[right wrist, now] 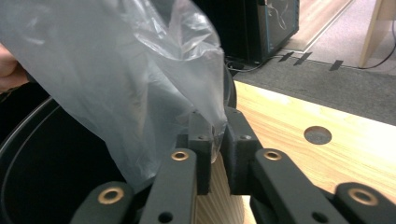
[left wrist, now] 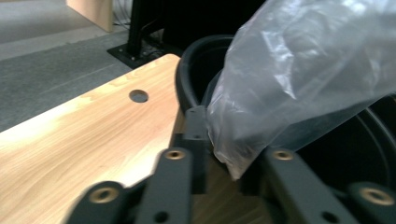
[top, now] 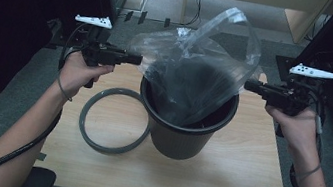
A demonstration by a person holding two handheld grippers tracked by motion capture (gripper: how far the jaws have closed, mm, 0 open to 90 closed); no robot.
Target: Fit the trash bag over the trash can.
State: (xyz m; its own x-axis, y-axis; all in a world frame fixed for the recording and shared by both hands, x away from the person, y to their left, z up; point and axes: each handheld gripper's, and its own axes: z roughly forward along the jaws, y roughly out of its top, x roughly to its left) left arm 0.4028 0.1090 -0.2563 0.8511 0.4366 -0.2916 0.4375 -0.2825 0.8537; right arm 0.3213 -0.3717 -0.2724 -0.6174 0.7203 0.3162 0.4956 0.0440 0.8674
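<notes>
A: Where is the bag?

B: A clear plastic bag (top: 199,63) billows over a black bin (top: 182,136) at table (top: 242,176) centre, its bottom tucked inside the rim.

A: And the grippers?

B: The left gripper (top: 137,60), at nine o'clock of the bin, has its jaws spread, the bag's edge loose between them. The right gripper (top: 248,85), at three o'clock, has jaws slightly parted with a fold of plastic between; I cannot tell whether they pinch it.

A: Anything else?

B: A grey ring (top: 114,120) lies flat at eight o'clock, touching the bin.
</notes>
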